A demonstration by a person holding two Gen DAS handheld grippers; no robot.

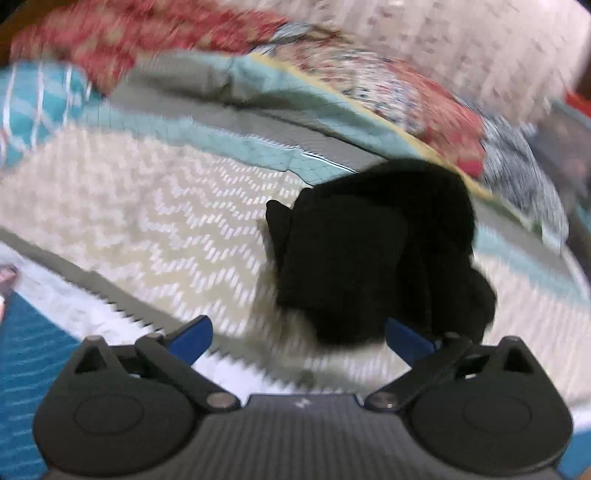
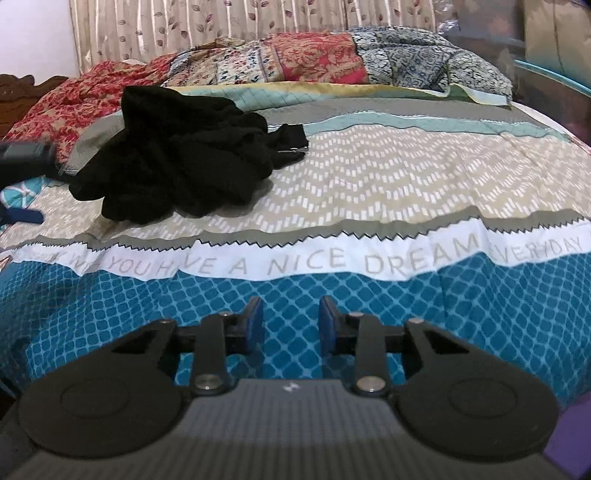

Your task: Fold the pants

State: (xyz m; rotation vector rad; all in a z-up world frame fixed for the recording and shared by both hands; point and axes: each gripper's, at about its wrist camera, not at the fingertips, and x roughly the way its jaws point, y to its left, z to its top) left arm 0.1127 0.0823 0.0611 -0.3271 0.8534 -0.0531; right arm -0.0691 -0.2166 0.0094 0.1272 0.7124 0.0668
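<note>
The black pants [image 2: 177, 158] lie crumpled in a heap on the bed, at the left of the right wrist view. In the blurred left wrist view the pants [image 1: 369, 251] fill the middle right, just ahead of my left gripper [image 1: 299, 336], which is wide open with its blue fingers [image 1: 192, 338] apart; the right finger is at the heap's near edge. My right gripper [image 2: 291, 325] is open and empty, low over the blue patterned part of the bedspread, well short of the pants.
The patterned bedspread [image 2: 369, 177] covers the bed, with a lettered white band [image 2: 332, 258]. A red and blue floral quilt [image 2: 314, 59] is piled at the far side. Curtains [image 2: 221, 22] hang behind. The left gripper [image 2: 22, 218] shows at the left edge.
</note>
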